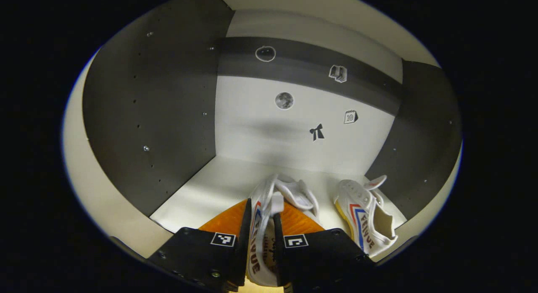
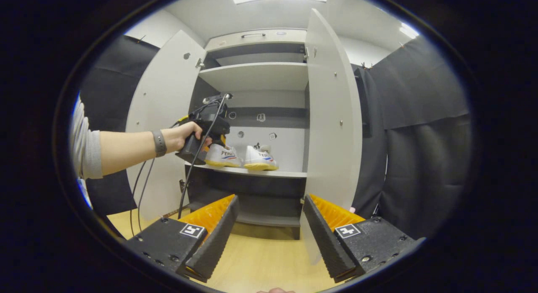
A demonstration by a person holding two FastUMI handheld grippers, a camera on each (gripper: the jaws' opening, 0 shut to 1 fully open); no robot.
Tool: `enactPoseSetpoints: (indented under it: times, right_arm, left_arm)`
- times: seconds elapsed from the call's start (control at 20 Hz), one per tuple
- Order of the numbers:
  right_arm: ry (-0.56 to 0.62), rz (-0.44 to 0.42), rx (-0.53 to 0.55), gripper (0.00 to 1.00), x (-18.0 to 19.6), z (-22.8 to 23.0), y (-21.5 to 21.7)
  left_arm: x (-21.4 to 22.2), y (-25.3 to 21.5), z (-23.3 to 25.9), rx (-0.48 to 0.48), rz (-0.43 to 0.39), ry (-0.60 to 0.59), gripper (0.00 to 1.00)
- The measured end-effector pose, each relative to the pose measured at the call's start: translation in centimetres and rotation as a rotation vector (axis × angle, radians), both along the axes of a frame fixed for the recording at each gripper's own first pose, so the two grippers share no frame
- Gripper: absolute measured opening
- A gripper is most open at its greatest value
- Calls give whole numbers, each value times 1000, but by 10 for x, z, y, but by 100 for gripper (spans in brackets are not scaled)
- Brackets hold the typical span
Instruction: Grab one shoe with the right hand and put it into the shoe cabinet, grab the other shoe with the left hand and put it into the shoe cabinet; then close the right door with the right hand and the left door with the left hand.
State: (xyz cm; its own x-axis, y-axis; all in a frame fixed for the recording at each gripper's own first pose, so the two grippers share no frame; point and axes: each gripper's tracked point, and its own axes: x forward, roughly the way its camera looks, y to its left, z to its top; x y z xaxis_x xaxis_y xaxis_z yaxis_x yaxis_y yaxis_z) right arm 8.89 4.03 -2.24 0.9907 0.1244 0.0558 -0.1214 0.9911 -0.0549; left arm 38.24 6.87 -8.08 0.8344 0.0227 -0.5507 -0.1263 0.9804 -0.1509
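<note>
In the left gripper view my left gripper (image 1: 261, 209) is inside the cabinet, shut on the side wall of a white shoe (image 1: 294, 192) with red and blue stripes. The shoe's sole is low over the pale shelf (image 1: 210, 188). A second matching shoe (image 1: 363, 213) lies on the shelf to its right. In the right gripper view my right gripper (image 2: 269, 200) is open and holds nothing, well back from the shoe cabinet (image 2: 256, 76). There a hand holds the left gripper (image 2: 216, 142) at the left shoe (image 2: 222, 155), with the other shoe (image 2: 260, 158) beside it.
Both cabinet doors stand open: the left door (image 2: 168, 116) and the right door (image 2: 332, 116). Cables (image 2: 189, 175) hang from the left gripper down past the shelf edge. Small stickers (image 1: 284, 100) dot the back wall. Wooden floor (image 2: 260, 259) lies under my right gripper.
</note>
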Motion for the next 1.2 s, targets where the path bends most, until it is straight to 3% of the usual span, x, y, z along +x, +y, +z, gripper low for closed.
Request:
enactPoseSetpoints:
  times: [0.15,0.3,0.35,0.45,0.55,0.65,0.7,0.75,0.8,0.85,0.9,0.95,1.2]
  right_arm:
    - [2,7,16,98,-3,0,2]
    - [3,8,23,98,-8,-1,2]
    - [0,7,21,98,-10,1,2]
    - [-7,9,21,98,-16,3,1]
    - [-6,19,30,98,-23,7,2]
    - [-14,27,34,98,-29,12,5]
    - [-18,28,32,98,-31,13,6]
    - [-18,30,28,98,-33,13,6]
    - [-20,30,28,98,-36,14,7]
    - [-20,32,31,98,-39,14,9]
    - [-17,24,36,98,-42,13,8]
    - [-16,14,43,98,-45,13,6]
    - [-14,-80,45,98,-62,9,-30]
  left_arm:
    - [-23,1,42,61,-15,-170,33]
    - [-71,-6,78,64,-32,-310,30]
    - [-92,-10,85,63,-44,-353,14]
    - [-142,-12,94,96,-57,-442,34]
    - [-192,-12,98,129,-56,-511,34]
    - [-238,-8,97,178,-37,-553,49]
    - [-260,-11,95,202,-38,-560,51]
    - [-280,-16,93,213,-52,-560,66]
    - [-297,-21,90,214,-55,-561,60]
    - [-310,-26,88,215,-69,-565,87]
    - [-323,-29,86,221,-70,-569,84]
    - [-333,-33,81,218,-61,-562,91]
    - [-378,-52,65,179,-75,-570,95]
